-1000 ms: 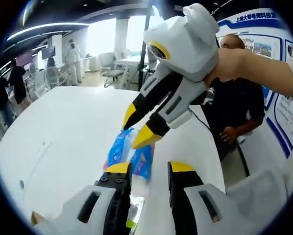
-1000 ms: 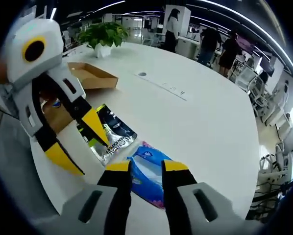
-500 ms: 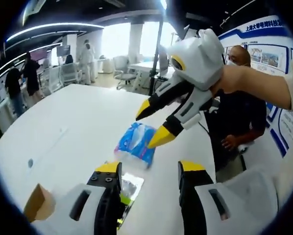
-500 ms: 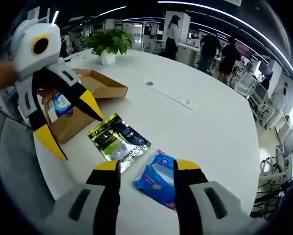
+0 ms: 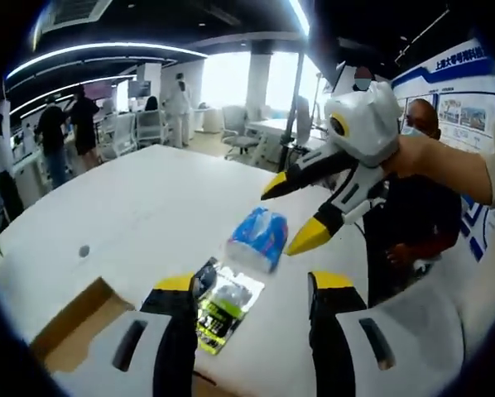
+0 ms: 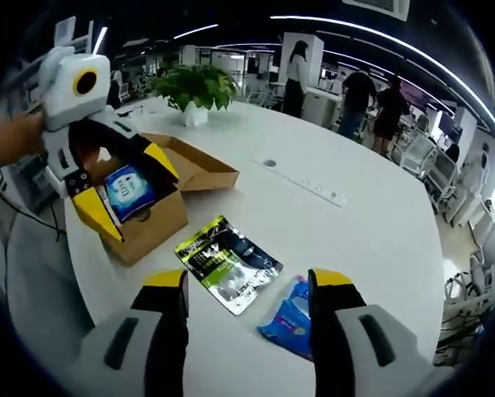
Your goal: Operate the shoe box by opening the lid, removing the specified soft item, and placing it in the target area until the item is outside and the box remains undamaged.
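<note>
The open cardboard shoe box [image 6: 152, 225] stands on the white table [image 6: 372, 223], its lid [image 6: 199, 165] folded back; a corner of the box [image 5: 69, 335] sits low left in the left gripper view. Inside lies a blue-and-white pack [image 6: 130, 188]. My left gripper [image 6: 127, 186] hangs open over the box, its jaws either side of that pack as seen from here. A green-and-black pouch [image 6: 227, 263] [image 5: 223, 306] and a blue soft packet [image 6: 290, 318] [image 5: 256, 236] lie on the table. My right gripper [image 5: 291, 213] is open above the blue packet, holding nothing.
A potted plant [image 6: 194, 87] stands on the table beyond the box. A seated person [image 5: 421, 207] is at the table's right side, and several people stand among office chairs in the background. A round cable port [image 5: 84, 250] sits in the tabletop.
Both grippers have drawn back and risen from the table. The right one has left the blue packet lying beside the pouch. The left one now hangs over the open box.
</note>
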The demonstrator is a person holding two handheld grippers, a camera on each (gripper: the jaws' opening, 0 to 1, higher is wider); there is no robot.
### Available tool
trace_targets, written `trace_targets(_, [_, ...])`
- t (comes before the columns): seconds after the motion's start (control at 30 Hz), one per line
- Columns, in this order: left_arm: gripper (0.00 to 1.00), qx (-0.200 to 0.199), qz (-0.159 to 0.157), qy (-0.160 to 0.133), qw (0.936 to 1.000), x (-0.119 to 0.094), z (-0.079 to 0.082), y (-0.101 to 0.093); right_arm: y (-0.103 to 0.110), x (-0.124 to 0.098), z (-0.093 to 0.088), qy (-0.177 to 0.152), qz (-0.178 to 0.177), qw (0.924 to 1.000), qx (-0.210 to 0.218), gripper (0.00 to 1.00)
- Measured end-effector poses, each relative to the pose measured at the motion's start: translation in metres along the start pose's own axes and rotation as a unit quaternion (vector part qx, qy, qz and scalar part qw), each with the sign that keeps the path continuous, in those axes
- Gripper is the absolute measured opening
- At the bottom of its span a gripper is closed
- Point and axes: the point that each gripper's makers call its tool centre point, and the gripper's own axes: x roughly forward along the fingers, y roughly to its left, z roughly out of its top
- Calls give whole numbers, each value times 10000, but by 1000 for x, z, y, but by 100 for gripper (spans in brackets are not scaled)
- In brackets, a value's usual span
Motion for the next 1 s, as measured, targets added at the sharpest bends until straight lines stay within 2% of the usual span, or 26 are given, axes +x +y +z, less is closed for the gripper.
trace_targets(0.23, [57,-55,358,-41,9993,-30,-13,18,31,-1,9,-89,149,9998,-114,61])
trace_targets(0.33, [59,-127,479,-62,9988,-43,-18,24,38,0,11,-114,176,9997,-127,62])
trace_targets(0.47, [59,-152,762,-58,9970,-63,-28,34,52,3,14,-130,246,9995,-156,62])
trace_targets(0.67, [59,-288,995,-41,9946,-84,-46,44,73,11,21,-185,332,9990,-213,61])
trace_targets(1.0, [59,-488,1487,-78,9876,-131,-69,64,101,21,32,-310,583,9978,-34,59])
